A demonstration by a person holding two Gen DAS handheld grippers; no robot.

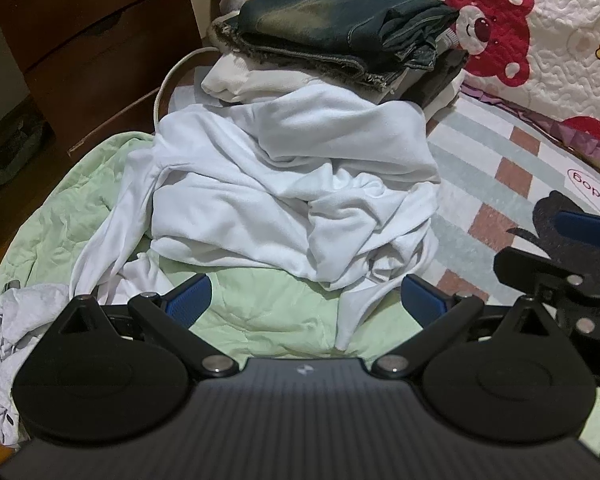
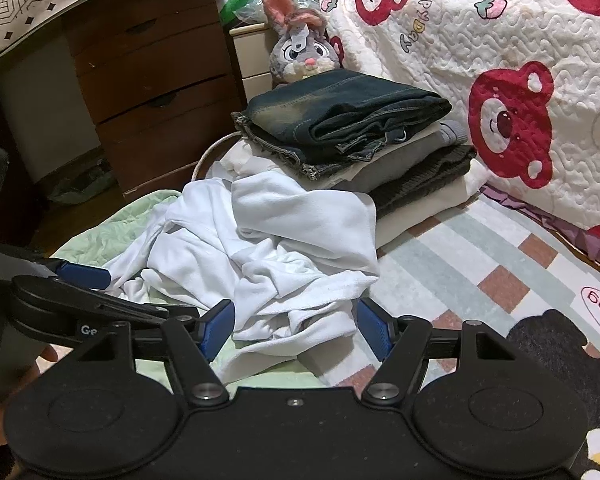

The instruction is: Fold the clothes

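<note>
Directly ahead of both grippers: white garment (image 1: 284,184), crumpled in a loose heap, partly on a pale green quilt (image 1: 260,312) and partly on a striped plaid sheet (image 2: 460,264). One sleeve trails toward the left gripper's (image 1: 306,300) left finger. Left gripper spread wide, nothing between its blue pads (image 1: 190,298), hanging over green quilt just short of the heap's near edge. Right gripper (image 2: 296,326) also wide open and empty; garment's nearest folds lie between and just beyond its fingertips, contact not clear. Beyond the heap, touching its far side: stack of folded clothes (image 2: 380,168), dark jeans (image 1: 340,24) on top. Behind the stack, a plush rabbit (image 2: 300,52). Right of it, a bear-print quilt (image 2: 500,80). Far left, wooden drawers (image 2: 152,92).
</note>
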